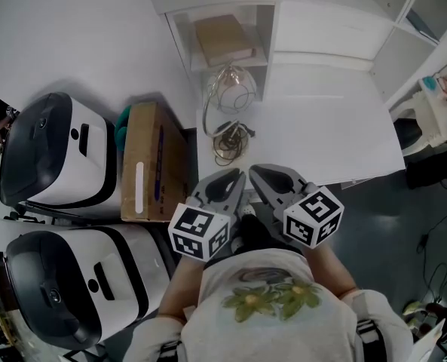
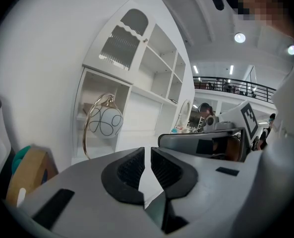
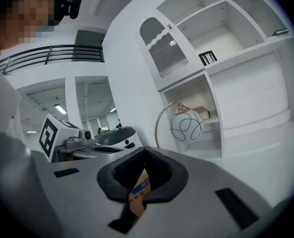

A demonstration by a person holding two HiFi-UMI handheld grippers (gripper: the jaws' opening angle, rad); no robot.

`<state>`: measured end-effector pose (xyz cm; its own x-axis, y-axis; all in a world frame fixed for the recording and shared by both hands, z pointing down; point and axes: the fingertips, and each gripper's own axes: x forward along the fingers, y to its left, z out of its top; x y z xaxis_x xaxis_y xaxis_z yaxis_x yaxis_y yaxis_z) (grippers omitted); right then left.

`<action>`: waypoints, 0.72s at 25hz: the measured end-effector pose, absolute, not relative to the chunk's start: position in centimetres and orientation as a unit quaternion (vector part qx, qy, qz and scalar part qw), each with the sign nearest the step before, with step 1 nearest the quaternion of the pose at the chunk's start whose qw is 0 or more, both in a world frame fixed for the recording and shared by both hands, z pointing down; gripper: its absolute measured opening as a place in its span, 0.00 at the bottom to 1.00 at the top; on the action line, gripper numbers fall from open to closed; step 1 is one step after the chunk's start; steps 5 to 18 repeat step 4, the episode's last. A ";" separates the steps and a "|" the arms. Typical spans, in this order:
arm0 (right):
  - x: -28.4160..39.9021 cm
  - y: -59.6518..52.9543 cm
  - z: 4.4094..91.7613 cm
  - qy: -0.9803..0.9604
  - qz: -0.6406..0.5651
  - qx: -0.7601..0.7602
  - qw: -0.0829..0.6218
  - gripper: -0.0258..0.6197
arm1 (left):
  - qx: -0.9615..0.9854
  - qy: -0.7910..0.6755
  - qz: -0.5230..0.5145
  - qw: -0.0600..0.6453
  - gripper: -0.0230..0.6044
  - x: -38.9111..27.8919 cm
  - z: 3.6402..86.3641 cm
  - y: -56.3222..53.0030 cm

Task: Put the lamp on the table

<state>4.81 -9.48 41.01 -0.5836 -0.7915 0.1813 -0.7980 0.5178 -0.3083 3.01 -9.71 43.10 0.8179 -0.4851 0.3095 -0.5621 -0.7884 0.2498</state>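
The lamp (image 1: 229,96) has a white globe with black swirls hung in a gold ring. It stands at the table's (image 1: 321,127) back left, its base and coiled cord (image 1: 229,143) in front of the shelf cubby. Its globe also shows in the left gripper view (image 2: 107,121) and the right gripper view (image 3: 186,126), well ahead of the jaws. My left gripper (image 1: 237,175) and right gripper (image 1: 256,172) are held side by side near the table's front edge, close to my body. Both are shut and hold nothing; the left gripper (image 2: 147,151) shows only a thin slit, and the right gripper (image 3: 145,151) has its tips together.
A white shelf cabinet (image 1: 223,21) stands behind the lamp, with a brown box (image 1: 223,38) in its cubby. Left of the table sit a cardboard box (image 1: 149,161) and two white-and-black machines (image 1: 53,149) (image 1: 65,277). Dark floor lies to the right.
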 end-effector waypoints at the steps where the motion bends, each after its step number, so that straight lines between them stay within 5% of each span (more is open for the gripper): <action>1: 5.0 -9.4 41.2 -0.870 0.183 0.458 0.010 0.09 | 0.939 -0.277 0.116 0.168 0.13 3.1 43.2 -9.6; 18: 5.4 -9.2 41.7 -0.866 0.187 0.463 0.014 0.09 | 0.940 -0.272 0.120 0.170 0.13 3.6 43.6 -9.4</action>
